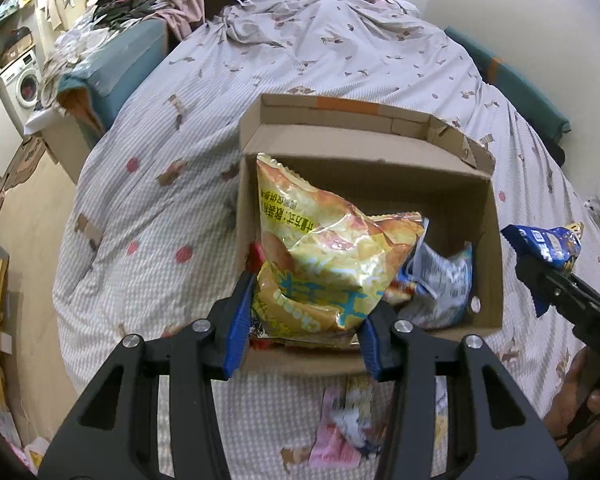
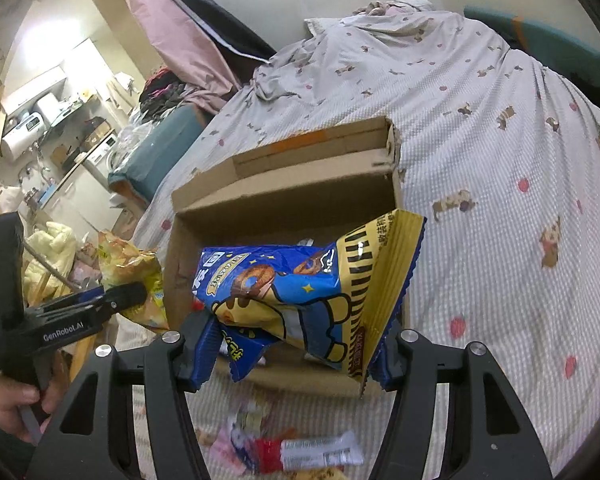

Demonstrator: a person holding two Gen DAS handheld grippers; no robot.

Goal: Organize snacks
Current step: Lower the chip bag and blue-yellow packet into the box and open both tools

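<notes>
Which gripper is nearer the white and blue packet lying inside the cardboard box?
Left. The left gripper holds its yellow bag over the cardboard box, just beside the white and blue packet. The right gripper is outside the box's right wall.

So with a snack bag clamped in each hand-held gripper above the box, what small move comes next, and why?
Probably lower the left hand-held gripper and release its crinkly yellow chip bag into the open brown cardboard box: the bag already hangs over the box's interior, where other packets lie.

Both wrist views close, angled down; share cardboard box (image 1: 488, 248) (image 2: 284, 184) on bed (image 1: 340, 60) (image 2: 500, 140).
</notes>
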